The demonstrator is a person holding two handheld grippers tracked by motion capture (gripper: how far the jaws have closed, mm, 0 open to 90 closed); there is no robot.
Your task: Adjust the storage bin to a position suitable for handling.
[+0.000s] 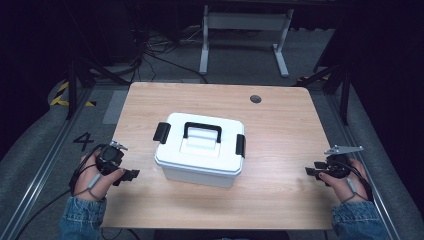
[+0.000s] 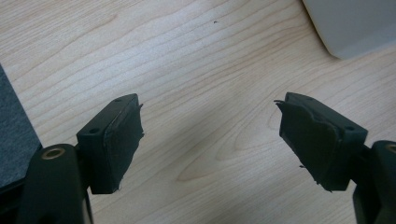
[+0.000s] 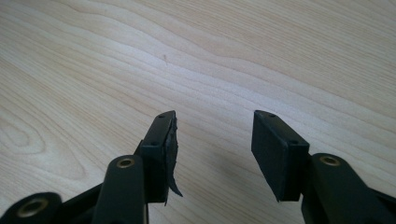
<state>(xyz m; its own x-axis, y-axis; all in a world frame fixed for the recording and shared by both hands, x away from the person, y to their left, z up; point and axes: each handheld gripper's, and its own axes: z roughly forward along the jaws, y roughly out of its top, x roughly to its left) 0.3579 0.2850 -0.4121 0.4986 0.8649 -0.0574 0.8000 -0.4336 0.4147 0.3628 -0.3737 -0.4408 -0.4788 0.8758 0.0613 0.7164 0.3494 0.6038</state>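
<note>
Left of the white storage box (image 1: 200, 149), near the table's (image 1: 280, 125) front-left edge: left gripper (image 1: 131, 174), held low in a hand (image 1: 95, 181), jaws aimed rightward at the box's near-left corner. Jaws spread wide with nothing between — bare wood grain in the gap in the left gripper view, frayed pads (image 2: 122, 144) plain to see, a pale corner of the box (image 2: 350, 25) at upper right. Probably parked there as a ready stance: close enough to reach the left latch (image 1: 161, 132), not yet touching anything.

Centre of the table: the box itself, lid on, sitting flat and apart from both grippers. Long axis roughly left to right across the table, skewed slightly so the left end lies a little farther back than the right. Black carry handle (image 1: 202, 131) folded flat on the lid, running along that same axis. Black latches at the two short ends, left one and right latch (image 1: 240, 145), both seemingly clipped down — hence one gripper stationed off each end, judging by the layout.

Right of the box, near the front-right edge, well apart from it: right gripper (image 1: 311, 171) in the other hand (image 1: 345, 182), jaws pointing leftward toward the box. Jaws spread here too, empty, only tabletop (image 3: 233, 56) beyond the pads in the right gripper view. Likely mirroring the left for a two-sided approach to the latches.
</note>
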